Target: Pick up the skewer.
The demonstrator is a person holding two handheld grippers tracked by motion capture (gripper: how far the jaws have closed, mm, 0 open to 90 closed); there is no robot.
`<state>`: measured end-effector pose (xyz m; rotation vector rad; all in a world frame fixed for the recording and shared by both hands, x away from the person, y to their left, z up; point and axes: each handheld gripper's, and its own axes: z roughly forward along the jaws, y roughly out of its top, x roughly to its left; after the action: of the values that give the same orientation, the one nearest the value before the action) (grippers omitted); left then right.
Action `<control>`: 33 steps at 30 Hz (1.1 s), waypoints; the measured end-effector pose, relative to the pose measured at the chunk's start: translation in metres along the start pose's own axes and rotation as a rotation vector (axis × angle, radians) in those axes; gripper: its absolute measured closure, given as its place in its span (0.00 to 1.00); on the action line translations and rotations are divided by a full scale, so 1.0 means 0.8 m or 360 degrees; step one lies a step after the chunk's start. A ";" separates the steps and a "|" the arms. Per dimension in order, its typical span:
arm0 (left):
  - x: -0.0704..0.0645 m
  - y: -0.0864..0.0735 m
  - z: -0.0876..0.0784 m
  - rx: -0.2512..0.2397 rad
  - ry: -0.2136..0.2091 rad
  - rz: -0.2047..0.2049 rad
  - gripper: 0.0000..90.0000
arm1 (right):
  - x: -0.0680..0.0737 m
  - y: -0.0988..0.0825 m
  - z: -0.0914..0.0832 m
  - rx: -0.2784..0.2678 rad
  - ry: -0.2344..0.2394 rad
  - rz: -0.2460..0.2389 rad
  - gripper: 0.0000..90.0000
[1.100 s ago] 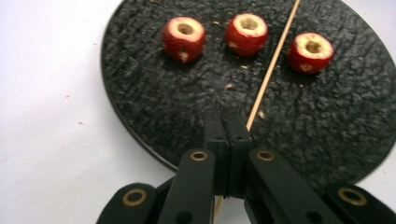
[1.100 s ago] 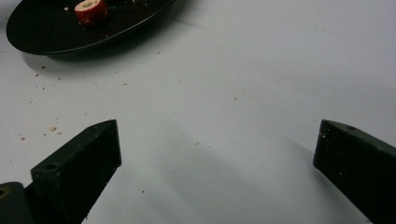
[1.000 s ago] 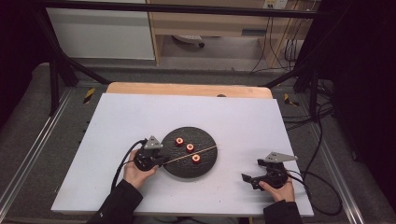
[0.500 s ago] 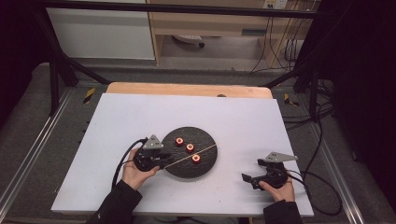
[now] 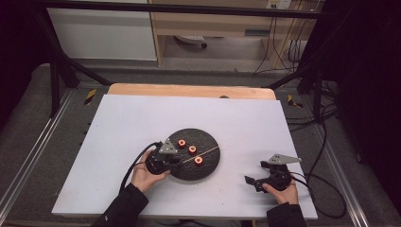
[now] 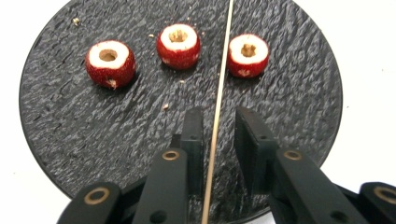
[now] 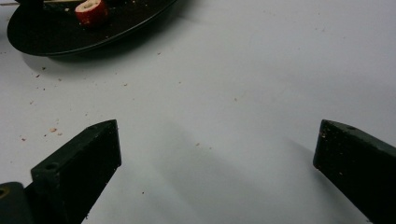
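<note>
The left tool [image 6: 217, 140] is straddling the skewer [image 6: 219, 93], jaws just closing, not yet gripping. Three cored fruits [image 6: 178, 45] are lying unskewered at frame top. The right tool [image 7: 217, 154] is resting wide open.

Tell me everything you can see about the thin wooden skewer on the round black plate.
The thin wooden skewer is a pale, straight, bare stick. It lies flat across the round black textured plate, between the middle and right cored red fruits, touching neither. Its near end runs between the left gripper's black jaws, which have just been closing; a gap remains on each side, so it is not yet clamped.
</note>
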<state>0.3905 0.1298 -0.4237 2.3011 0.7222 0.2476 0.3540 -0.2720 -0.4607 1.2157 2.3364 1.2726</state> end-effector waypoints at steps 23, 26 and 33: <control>-0.001 -0.004 0.009 0.0036 0.0013 -0.0007 0.97 | 0.000 0.000 0.000 0.0002 0.0001 -0.0001 0.02; -0.001 -0.005 0.007 0.0018 0.0014 -0.0014 0.98 | 0.000 0.000 0.000 0.0002 0.0000 -0.0001 0.02; -0.004 -0.006 -0.003 -0.0043 0.0022 -0.0034 0.98 | 0.001 0.000 -0.001 -0.0004 -0.0001 0.0002 0.01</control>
<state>0.3848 0.1320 -0.4246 2.2669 0.7458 0.2620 0.3533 -0.2717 -0.4600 1.2165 2.3331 1.2751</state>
